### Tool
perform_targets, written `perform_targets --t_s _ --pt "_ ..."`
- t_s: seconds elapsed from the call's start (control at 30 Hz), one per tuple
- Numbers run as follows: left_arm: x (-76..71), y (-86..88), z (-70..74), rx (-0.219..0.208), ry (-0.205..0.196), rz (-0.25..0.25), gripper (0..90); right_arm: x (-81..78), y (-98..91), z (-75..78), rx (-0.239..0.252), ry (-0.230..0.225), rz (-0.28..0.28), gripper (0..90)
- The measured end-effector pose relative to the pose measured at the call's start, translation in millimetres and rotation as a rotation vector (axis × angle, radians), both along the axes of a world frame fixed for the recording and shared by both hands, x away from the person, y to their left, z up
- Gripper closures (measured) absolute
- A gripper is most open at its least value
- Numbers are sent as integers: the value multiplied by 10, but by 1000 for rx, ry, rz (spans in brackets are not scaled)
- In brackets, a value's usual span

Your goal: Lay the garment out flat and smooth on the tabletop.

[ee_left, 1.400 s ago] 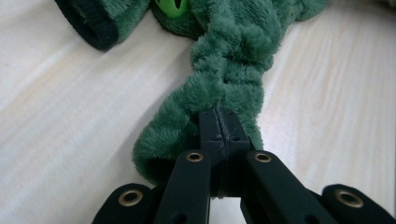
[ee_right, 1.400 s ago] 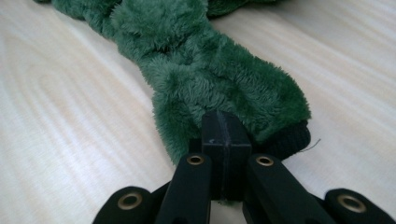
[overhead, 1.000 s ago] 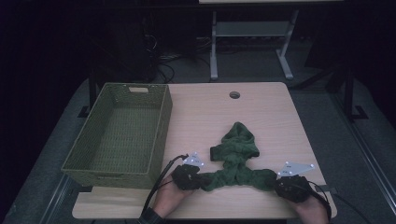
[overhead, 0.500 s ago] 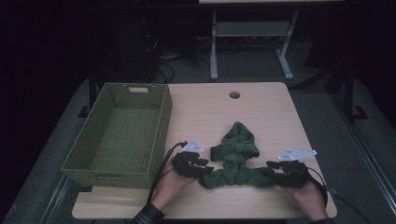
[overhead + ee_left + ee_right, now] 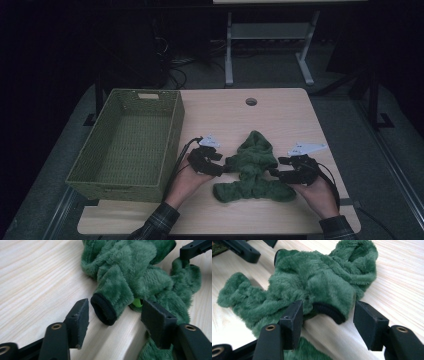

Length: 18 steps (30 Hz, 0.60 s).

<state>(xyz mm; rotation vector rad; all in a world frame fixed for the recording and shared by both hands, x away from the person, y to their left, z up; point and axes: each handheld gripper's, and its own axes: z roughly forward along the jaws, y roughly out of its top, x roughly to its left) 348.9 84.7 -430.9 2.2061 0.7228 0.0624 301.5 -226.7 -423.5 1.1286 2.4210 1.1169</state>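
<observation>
A fuzzy green plush garment [image 5: 252,167] lies crumpled on the pale wood-grain table [image 5: 280,120]. Each black-ribbed cuff [image 5: 103,310] sits, apparently untouched, between the just-opening jaws of the left hand-held gripper [image 5: 113,315] and right hand-held gripper [image 5: 327,315], both released.

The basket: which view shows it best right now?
The high view: the green woven basket sits whole at the table's left side, with no contents visible. The two gripper views look at the green fleece garment instead.

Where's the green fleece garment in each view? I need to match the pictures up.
High view: green fleece garment lies low of centre, between both grippers.
Left gripper view: top right, one black-trimmed cuff between the open jaws.
Right gripper view: upper centre, another cuff between the open jaws.
Shared landmark: pale wooden table.
</observation>
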Motion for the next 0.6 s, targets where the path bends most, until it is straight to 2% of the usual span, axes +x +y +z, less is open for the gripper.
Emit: perform_targets --t_s 0.13,0.23,0.3,0.33,0.37,0.4,0.5,0.57,0.6 --pt "73 -36 -49 12 -7 1 326 58 57 -44 1 14 -5 405" --pt "137 -63 -112 5 -8 11 307 96 86 -84 -9 19 -9 454" --pt "177 -81 -169 6 12 9 307 120 85 -110 -15 25 -16 501" --pt "202 -89 -202 15 29 -11 327 132 77 -126 -13 24 -16 531" --pt "202 -107 -224 1 40 -6 388 141 67 -142 -12 26 -13 571" --pt "213 -121 -241 2 42 -17 418 146 57 -152 -13 24 -10 601" --pt "220 -171 -263 1 43 -45 586 162 20 -177 -7 29 -4 689" --pt "215 -184 -247 -8 46 -73 756 164 9 -173 -7 20 3 737" --pt "207 -187 -232 -5 44 -80 791 163 6 -167 -8 12 5 749"
